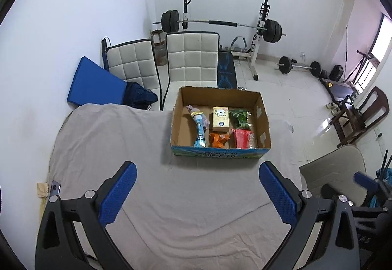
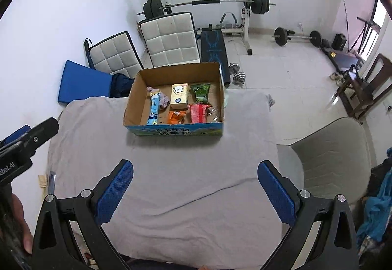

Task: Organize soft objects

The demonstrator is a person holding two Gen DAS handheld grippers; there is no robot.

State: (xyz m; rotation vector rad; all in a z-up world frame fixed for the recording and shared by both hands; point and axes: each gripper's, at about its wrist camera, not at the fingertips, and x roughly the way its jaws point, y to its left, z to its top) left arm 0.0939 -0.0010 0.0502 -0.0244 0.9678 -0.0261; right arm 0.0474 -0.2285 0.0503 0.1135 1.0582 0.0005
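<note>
Hovering spread and empty, left gripper (image 1: pixel 198 194) and right gripper (image 2: pixel 196 191); soft packets (image 1: pixel 219 139) lie in far cardboard box (image 1: pixel 265 123), probably light, crinkly; pinch mid-body.

White walls (image 1: pixel 73 13), pale tiled floor (image 1: pixel 281 98), two quilted chairs (image 1: pixel 192 59), barbell rack (image 2: pixel 246 8), window (image 1: pixel 379 44) at right.

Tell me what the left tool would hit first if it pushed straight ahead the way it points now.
Probably the cardboard box: the left tool is open and empty over bare grey cloth, with the box's printed near wall straight ahead between its fingers. If it points downward, it could meet the cloth first.
</note>
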